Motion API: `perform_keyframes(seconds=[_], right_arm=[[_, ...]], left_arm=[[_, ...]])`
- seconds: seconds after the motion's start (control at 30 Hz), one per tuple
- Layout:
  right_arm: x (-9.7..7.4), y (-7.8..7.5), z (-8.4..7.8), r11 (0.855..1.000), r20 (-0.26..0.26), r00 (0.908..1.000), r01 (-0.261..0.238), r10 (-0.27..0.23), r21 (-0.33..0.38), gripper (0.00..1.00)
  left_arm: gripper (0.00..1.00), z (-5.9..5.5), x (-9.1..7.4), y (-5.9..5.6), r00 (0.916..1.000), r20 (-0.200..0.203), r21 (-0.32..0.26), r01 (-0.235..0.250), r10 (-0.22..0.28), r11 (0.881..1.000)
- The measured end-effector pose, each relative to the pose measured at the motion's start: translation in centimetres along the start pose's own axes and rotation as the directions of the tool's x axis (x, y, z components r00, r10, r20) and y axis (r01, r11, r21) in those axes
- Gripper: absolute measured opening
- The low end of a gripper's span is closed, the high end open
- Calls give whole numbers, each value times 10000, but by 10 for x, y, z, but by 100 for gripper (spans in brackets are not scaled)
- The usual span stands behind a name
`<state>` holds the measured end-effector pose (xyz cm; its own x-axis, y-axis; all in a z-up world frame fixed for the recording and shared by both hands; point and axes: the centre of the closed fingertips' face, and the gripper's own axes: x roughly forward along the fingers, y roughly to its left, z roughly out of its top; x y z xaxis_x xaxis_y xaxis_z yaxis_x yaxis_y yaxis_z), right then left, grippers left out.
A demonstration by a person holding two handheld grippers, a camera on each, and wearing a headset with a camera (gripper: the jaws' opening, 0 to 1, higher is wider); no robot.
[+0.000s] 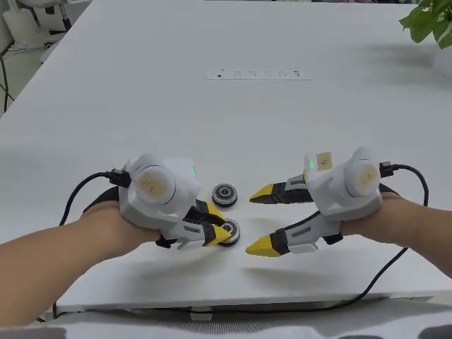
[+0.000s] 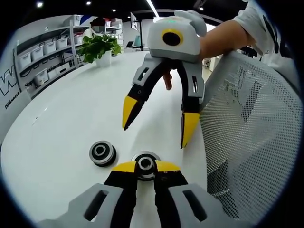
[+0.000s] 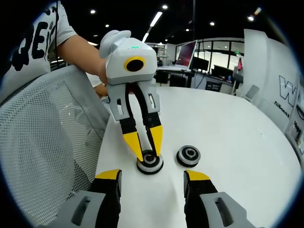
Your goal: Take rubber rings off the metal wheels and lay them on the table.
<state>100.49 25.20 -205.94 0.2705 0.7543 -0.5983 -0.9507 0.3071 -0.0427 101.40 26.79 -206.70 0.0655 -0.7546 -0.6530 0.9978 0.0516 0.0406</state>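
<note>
Wheels rest close together on the white table (image 1: 247, 120): you have the nearer wheel (image 1: 231, 231) pinched between the yellow tips of your left gripper (image 1: 219, 235), while the farther wheel (image 1: 224, 193) sits free just beyond it (both look dark-ringed). Your right gripper (image 1: 254, 221) faces them, jaws spread wide, holding nothing.

On table (image 1: 233, 113), near wheel (image 1: 230, 232) at left tool (image 1: 216, 226), far wheel (image 1: 224, 193) behind, right tool (image 1: 253, 220) opposite

Bare worktop (image 1: 282, 120) ahead — loose wheel (image 1: 224, 193) beside the right tool (image 1: 253, 219), gripped wheel (image 1: 229, 232) in the left tool (image 1: 217, 229), plant (image 1: 431, 21) far off.
</note>
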Motion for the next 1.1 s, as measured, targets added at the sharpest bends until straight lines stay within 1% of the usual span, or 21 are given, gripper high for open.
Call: perform_keyframes(seconds=[0.07,0.3,0.6,0.9,1.1], right_arm=[[0,-2,-1,10000,-51,10000,57,-57,-52,49],[1,-4,-1,10000,-50,10000,63,-62,56,48],[7,-1,-3,9999,-232,9997,-116,117,46,45],[13,-2,-2,9996,-236,9995,-224,229,181,42],[19,1,-2,9990,-304,9989,-362,370,254,39]], left_arm=[[8,0,0,0,10000,1,8,22,-22,10000],[8,-1,0,0,10000,49,15,39,-39,10000],[8,0,-1,0,10000,87,30,-6,6,10000],[8,-1,-1,1,9999,101,46,-17,16,10000],[8,0,0,1,9999,125,29,-22,21,10000]])
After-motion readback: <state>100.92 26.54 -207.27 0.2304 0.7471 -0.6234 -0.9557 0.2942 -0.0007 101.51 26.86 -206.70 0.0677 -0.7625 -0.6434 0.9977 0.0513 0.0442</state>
